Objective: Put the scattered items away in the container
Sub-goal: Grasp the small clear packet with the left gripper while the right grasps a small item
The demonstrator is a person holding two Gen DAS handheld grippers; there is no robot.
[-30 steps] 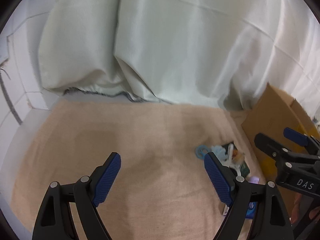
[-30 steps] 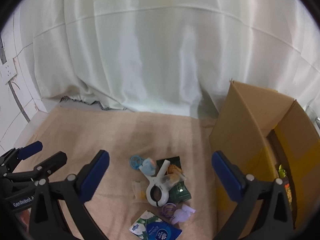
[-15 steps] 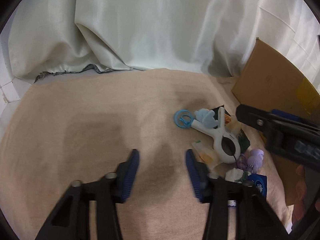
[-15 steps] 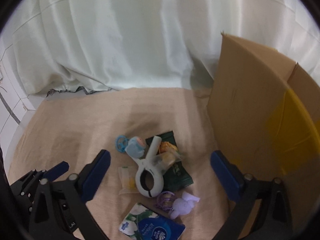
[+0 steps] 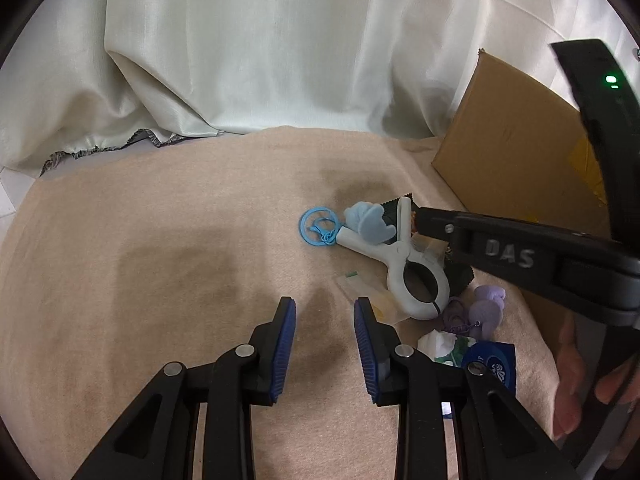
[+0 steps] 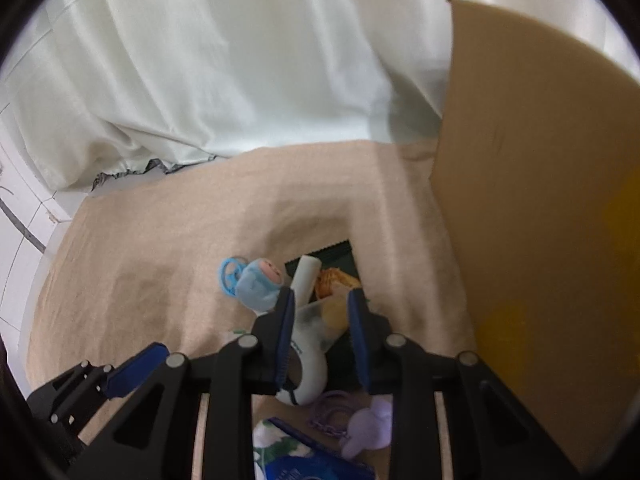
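A pile of small items lies on the beige cloth: a white spring clamp (image 5: 416, 276) (image 6: 308, 356), a blue plush keychain (image 5: 368, 222) (image 6: 258, 282) with a blue ring (image 5: 318, 226), a clear snack packet (image 6: 330, 314), a dark green sachet (image 6: 340, 250), a purple charm (image 5: 486, 312) (image 6: 370, 426) and a blue tissue pack (image 5: 490, 362) (image 6: 300, 466). The cardboard box (image 5: 516, 160) (image 6: 540, 220) stands to the right. My left gripper (image 5: 325, 320) is narrowly open and empty, just left of the pile. My right gripper (image 6: 320, 312) is narrowly open, low over the snack packet and clamp.
A pale curtain (image 5: 260, 48) hangs along the back and pools on the floor. White tiles (image 6: 24, 248) show at the left past the cloth's edge. A bare hand (image 5: 568, 380) holds the right gripper's handle.
Both grippers have narrowed from wide open to a small gap. The right gripper has dropped down over the pile; the left has moved in closer beside it.
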